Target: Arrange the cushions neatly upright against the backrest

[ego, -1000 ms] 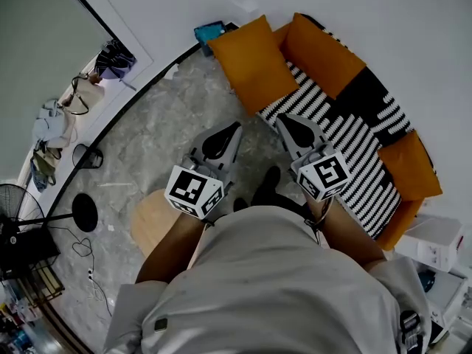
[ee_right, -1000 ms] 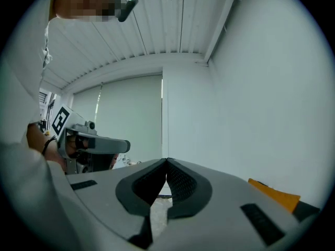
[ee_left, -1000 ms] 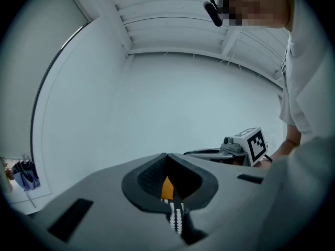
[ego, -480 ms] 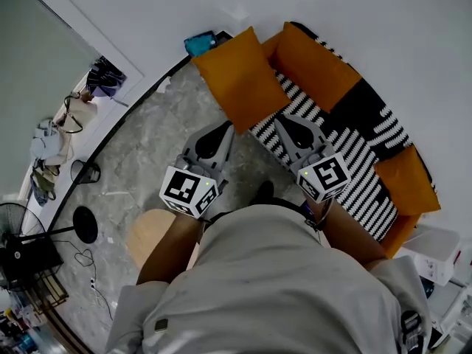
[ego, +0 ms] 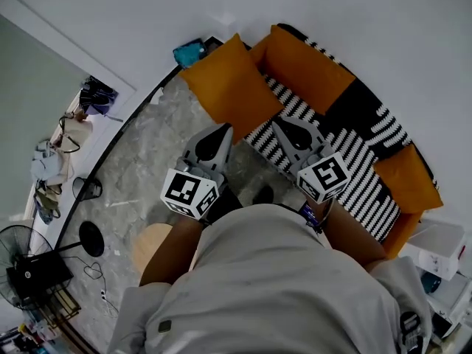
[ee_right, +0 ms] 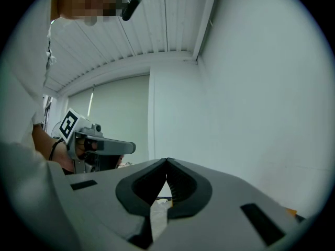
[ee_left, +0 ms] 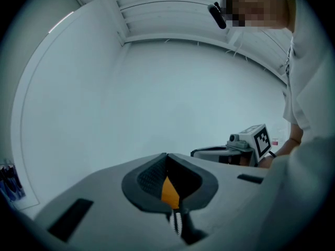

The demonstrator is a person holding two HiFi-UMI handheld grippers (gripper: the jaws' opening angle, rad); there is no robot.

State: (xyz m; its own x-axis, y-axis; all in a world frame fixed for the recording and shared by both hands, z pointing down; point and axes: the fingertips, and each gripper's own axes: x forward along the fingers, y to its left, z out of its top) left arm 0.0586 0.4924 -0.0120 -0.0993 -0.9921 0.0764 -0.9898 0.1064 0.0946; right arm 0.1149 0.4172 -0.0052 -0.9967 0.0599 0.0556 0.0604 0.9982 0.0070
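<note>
Left gripper (ego: 223,130): held level before the body, pointing toward the sofa's front edge; jaws pressed together tip to tip, nothing pinched.
Right gripper (ego: 282,122): level beside the left one, reaching over the striped seat; jaws likewise closed and empty.
Forearms: bare, stretched forward from a pale grey shirt.
Left cushion (ego: 228,87): orange, square, plump, tilted at the sofa's left end, just ahead of both grippers.
Middle cushion (ego: 299,65): orange, larger, standing along the backrest.
Right cushion (ego: 405,179): orange, at the far right end.
Sofa (ego: 354,157): black-and-white striped fabric, black patch on the back.
Nearby: round wooden Stool (ego: 151,243) beside the legs; Blue object (ego: 190,51) by the wall; marbled grey Floor (ego: 147,168).
</note>
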